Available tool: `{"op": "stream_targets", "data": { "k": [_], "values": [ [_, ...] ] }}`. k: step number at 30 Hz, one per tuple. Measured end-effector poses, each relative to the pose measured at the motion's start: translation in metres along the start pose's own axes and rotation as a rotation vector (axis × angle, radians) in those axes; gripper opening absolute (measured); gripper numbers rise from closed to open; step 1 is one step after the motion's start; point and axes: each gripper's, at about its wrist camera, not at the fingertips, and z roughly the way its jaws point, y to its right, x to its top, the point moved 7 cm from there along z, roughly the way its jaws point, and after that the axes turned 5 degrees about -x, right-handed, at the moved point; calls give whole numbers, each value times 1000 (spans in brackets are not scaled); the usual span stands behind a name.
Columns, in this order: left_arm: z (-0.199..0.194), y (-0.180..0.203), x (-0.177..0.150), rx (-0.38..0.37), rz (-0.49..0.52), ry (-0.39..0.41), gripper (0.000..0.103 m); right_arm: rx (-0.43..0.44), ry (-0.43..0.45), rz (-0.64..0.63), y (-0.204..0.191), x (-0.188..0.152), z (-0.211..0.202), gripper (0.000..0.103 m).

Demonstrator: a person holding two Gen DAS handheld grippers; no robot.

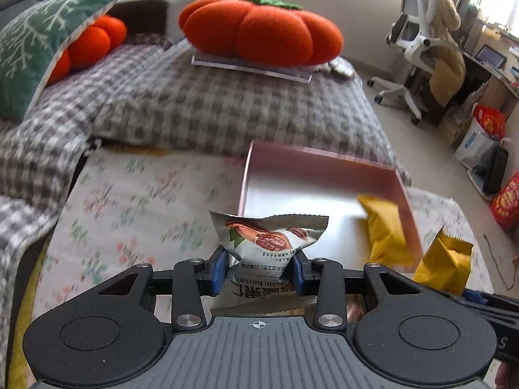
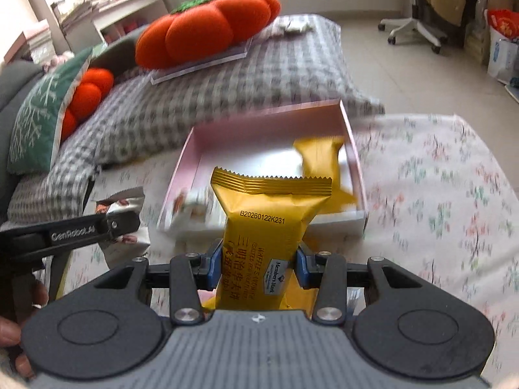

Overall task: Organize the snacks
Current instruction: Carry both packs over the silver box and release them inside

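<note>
In the left tool (image 1: 261, 270), silver pecan packet (image 1: 271, 238).

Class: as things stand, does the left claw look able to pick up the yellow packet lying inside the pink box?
Probably not yet: the left claw is shut on the pecan packet. Nothing blocks the yellow packet in the open-topped pink box.

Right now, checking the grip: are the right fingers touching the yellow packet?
Touching. The right wrist view shows both blue fingers pressed against the yellow packet.

Pink box (image 2: 355, 159) walls ring its open top.
</note>
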Motion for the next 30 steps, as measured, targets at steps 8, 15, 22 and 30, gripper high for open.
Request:
{"op": "stream_targets", "data": {
  "k": [8,15,22,30],
  "values": [
    [40,8,39,-33,28,39,36,22,94,-21,8,47,25,40],
    [84,0,47,-37,11,19,37,70,92,-76,-12,65,68,40],
    [109,-5,46,-47,18,24,37,92,79,-95,-25,59,104,40],
    [105,-5,45,-77,6,32,51,127,54,16,-7,55,115,45]
  ]
}}
